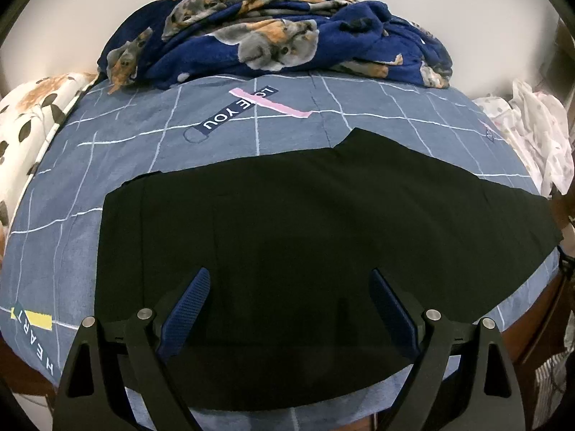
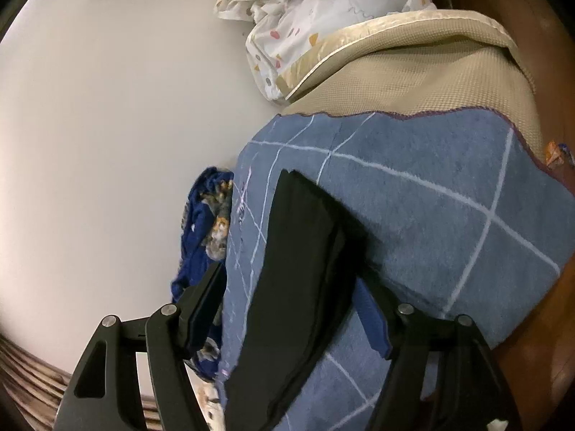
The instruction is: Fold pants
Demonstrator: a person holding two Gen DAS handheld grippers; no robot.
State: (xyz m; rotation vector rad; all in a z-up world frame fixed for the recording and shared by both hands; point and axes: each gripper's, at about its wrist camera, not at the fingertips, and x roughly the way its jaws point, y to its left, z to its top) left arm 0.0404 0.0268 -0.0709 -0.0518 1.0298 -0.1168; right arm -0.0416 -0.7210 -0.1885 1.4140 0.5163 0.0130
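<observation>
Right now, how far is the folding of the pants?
Done: the black pants lie flat on the blue bedsheet, apparently leg over leg. In hand: nothing; the left gripper and right gripper hover open over them. Left: the crosswise folds.

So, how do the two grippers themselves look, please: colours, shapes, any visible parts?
The left gripper and right gripper look alike: black angular linkage arms with triangular cut-outs, round silver pins at the joints, and blue textured finger pads. No cables, markings or sleeves show.

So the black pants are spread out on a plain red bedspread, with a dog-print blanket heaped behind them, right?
Not quite. The bedspread is blue with white grid lines, not plain red; the left wrist view shows it. The black pants and dog-print blanket are as you say.
</observation>
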